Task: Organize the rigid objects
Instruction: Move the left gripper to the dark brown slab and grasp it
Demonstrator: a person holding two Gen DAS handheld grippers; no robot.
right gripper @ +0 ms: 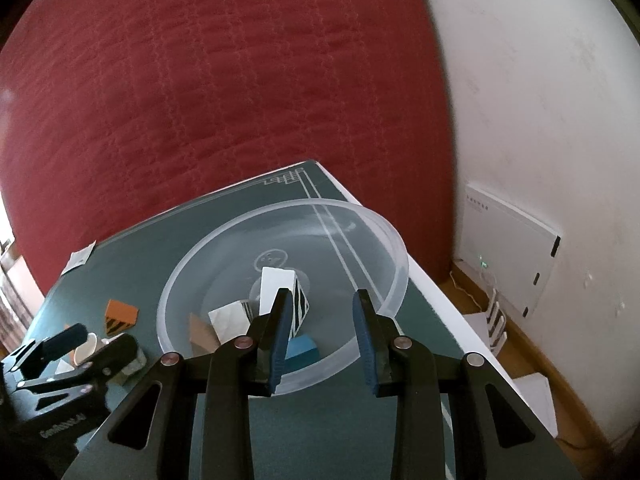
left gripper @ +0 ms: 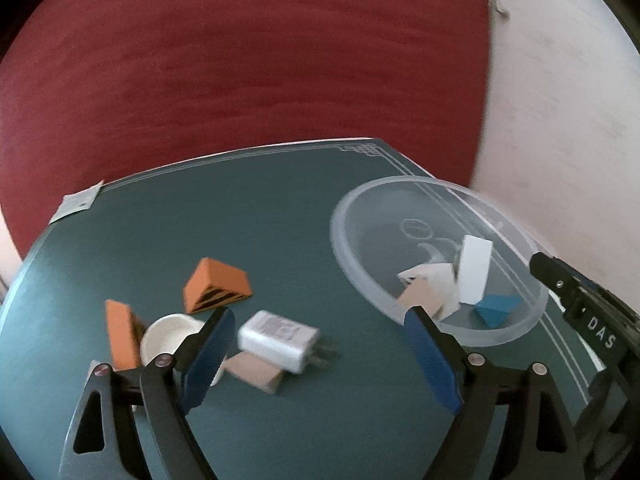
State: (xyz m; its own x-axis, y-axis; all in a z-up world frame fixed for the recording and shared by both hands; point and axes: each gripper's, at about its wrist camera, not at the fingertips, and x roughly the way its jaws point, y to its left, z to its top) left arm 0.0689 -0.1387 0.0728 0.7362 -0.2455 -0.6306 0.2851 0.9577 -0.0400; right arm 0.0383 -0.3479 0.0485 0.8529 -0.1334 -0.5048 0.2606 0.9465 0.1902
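A clear plastic bowl (left gripper: 500, 332) (right gripper: 384, 236) sits on the right of the green mat (left gripper: 240, 220) (right gripper: 168, 232). It holds a white block (left gripper: 474, 270) (right gripper: 276, 286), a tan block (left gripper: 416, 298) (right gripper: 200, 334), a blue block (left gripper: 498, 308) (right gripper: 304, 350) and another white piece (right gripper: 230, 316). My left gripper (left gripper: 320, 312) is open over a white charger plug (left gripper: 280, 338) lying on the mat. My right gripper (right gripper: 322, 294) is open and empty above the bowl's near side.
On the mat's left lie two orange blocks (left gripper: 218, 286) (left gripper: 120, 334), a small white cup (left gripper: 170, 336) and a tan block (left gripper: 256, 372). A red cloth (left gripper: 240, 60) hangs behind the table. A white wall and router (right gripper: 516, 256) are to the right.
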